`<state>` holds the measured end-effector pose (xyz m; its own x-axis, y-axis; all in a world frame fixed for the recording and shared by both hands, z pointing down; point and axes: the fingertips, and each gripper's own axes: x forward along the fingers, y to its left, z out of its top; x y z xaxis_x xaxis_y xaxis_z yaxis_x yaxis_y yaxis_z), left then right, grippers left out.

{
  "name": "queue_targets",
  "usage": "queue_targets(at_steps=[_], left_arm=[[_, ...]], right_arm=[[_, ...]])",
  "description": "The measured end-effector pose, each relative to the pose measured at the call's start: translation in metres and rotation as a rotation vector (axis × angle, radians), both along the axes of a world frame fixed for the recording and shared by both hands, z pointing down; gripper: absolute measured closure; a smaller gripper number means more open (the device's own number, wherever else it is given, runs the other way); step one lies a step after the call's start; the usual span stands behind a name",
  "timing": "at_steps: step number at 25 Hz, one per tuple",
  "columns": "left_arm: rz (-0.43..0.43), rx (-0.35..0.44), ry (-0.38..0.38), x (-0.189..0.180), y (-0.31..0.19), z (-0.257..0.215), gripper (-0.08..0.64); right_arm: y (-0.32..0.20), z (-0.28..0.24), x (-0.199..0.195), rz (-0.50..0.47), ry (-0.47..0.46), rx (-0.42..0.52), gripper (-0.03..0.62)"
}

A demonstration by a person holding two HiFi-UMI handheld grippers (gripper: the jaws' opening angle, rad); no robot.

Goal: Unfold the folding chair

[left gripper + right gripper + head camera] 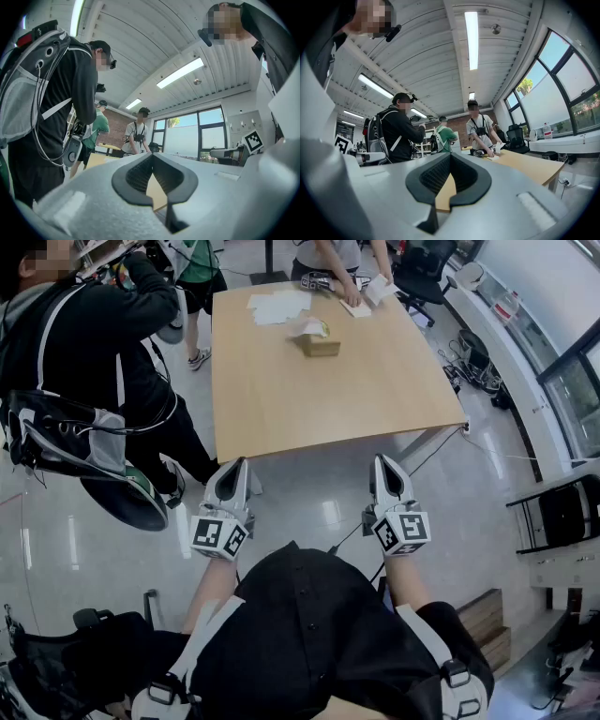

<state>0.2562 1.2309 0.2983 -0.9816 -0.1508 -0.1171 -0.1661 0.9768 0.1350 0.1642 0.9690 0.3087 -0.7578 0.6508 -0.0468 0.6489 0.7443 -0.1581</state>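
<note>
In the head view both grippers are held level in front of my body, side by side, pointing at the near edge of a wooden table [281,418]. My left gripper [234,468] is shut with nothing in it; in the left gripper view its jaws [152,158] meet at the tips. My right gripper [387,463] is shut too and holds nothing, its jaws [450,157] touching at the tips. A black framed object [561,512] at the right edge may be the folded chair; I cannot tell for sure. Neither gripper is near it.
A person with a backpack [89,381] stands close on my left. Another person [330,259] works at the table's far end beside papers [278,306] and a small box [317,339]. A black office chair [422,273] and cables [473,362] lie at the right.
</note>
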Motion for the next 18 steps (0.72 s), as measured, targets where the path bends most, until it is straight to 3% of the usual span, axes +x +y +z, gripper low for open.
queue_targets(at_steps=[18], left_arm=[[-0.033, 0.014, 0.018, 0.0083, -0.0048, 0.0037, 0.561]], right_arm=[[-0.0058, 0.0012, 0.0030, -0.014, 0.004, -0.002, 0.588]])
